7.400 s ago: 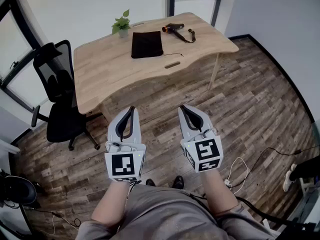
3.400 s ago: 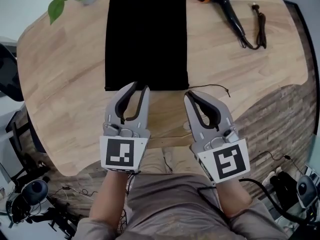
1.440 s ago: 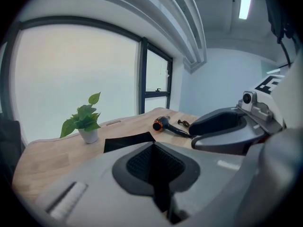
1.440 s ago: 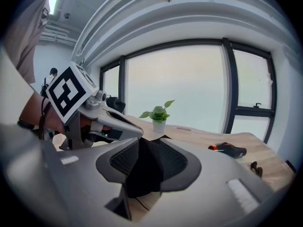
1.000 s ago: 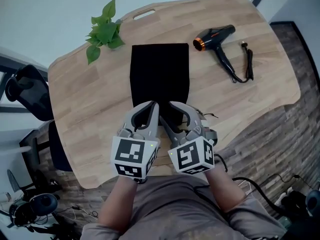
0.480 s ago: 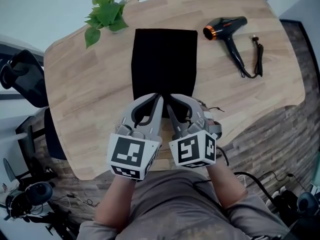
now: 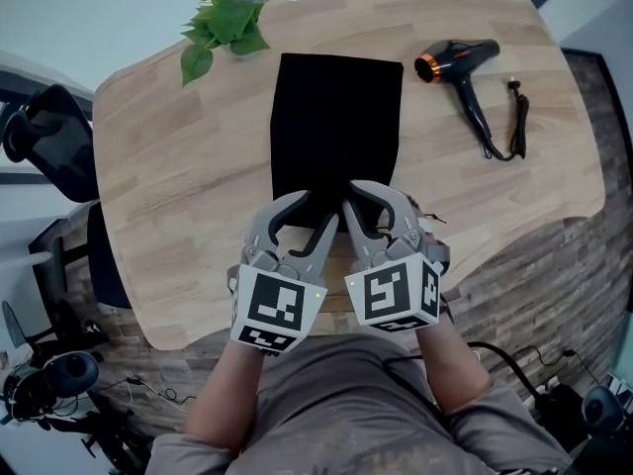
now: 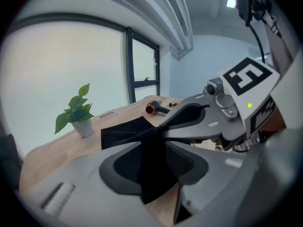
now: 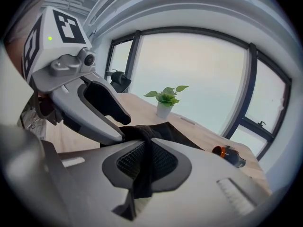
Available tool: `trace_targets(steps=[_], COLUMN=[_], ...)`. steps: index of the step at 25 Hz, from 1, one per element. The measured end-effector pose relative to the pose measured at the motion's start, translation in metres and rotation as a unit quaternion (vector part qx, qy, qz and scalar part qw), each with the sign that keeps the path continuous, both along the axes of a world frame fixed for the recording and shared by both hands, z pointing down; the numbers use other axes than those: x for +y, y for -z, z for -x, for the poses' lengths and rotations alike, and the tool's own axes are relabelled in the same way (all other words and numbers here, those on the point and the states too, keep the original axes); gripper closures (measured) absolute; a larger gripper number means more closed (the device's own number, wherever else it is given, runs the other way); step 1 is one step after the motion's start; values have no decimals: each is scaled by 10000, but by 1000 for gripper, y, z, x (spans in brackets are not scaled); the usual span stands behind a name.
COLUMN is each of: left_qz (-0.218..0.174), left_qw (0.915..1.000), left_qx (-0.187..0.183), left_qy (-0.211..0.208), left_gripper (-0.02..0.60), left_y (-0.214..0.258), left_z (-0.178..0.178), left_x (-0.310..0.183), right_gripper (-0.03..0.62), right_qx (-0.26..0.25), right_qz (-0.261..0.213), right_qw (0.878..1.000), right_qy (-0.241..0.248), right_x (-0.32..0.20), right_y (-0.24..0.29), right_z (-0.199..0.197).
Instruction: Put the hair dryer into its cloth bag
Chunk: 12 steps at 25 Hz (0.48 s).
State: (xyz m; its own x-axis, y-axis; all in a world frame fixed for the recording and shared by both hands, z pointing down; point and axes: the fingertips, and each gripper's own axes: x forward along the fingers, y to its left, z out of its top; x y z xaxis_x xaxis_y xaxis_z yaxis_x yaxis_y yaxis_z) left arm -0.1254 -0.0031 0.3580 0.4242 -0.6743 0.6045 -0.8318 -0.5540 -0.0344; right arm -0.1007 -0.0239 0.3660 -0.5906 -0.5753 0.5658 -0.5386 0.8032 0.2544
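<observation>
Two grippers crowd the near end of the black cloth bag (image 7: 336,117), side by side and almost touching. Right gripper (image 9: 144,145) first: its jaws have just been closing, and they now pinch a fold of the bag's near edge, with the cloth bunched between the pads and lifted off the wood. Left gripper (image 8: 154,148), just to its left: jaws apart, black cloth showing in the gap, but the pads are not clamped on it (a sliver of bare wood shows beside the cloth in its own view). The rest of the bag lies flat down the middle of the wooden table (image 7: 168,166), long side running near to far. And the hair dryer (image 7: 457,59)? Out at the far right of the table, well apart from the bag. It lies on its side with its orange-ringed nozzle pointing left and its handle reaching nearward. Its cord (image 7: 516,117) is looped just right of the handle. At far left, a small potted plant (image 7: 226,23) sits near the bag's far-left corner. A black office chair (image 7: 49,156) stands off the table's left edge.
</observation>
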Motion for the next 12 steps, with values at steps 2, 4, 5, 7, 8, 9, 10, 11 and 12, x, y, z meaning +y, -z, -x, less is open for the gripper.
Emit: trace_targets(steps=[2, 4, 5, 7, 8, 9, 10, 11, 12], left_qz=[-65, -124, -151, -205, -228, -248, -264, -272, -271], left_qw=[9998, 9995, 9994, 9990, 9987, 9984, 9982, 9980, 9979], left_qx=[-177, -273, -314, -391, -428, -465, -498, -520, -524], left_qy=[-70, -62, -53, -85, -130, -179, -218, -245, -262], left_gripper=[426, 426, 428, 445, 461, 484, 510, 537, 558], left_y=[-3, -4, -4, -3, -3, -3, -2, -2, -2], left_z=[-2, -1, 0, 0, -1, -2, -3, -4, -4], left_x=[-3, -9, -11, -15, -16, -16, -16, -16, -16], right_gripper=[545, 543, 543, 542, 542, 542, 542, 540, 540], right_qx=[48, 56, 49, 41, 37, 28, 14, -1, -14], right_qz=[-29, -43, -41, -47, -55, -61, -64, -66, -72], right_qw=[10000, 10000, 10000, 10000, 10000, 10000, 10000, 10000, 10000], right_qy=[33, 59, 61, 52, 45, 36, 25, 13, 0], right_x=[1, 2, 2, 2, 2, 2, 2, 3, 3], right_y=[1, 2, 3, 4, 3, 4, 4, 5, 7], right_z=[1, 3, 3, 2, 1, 1, 1, 2, 3])
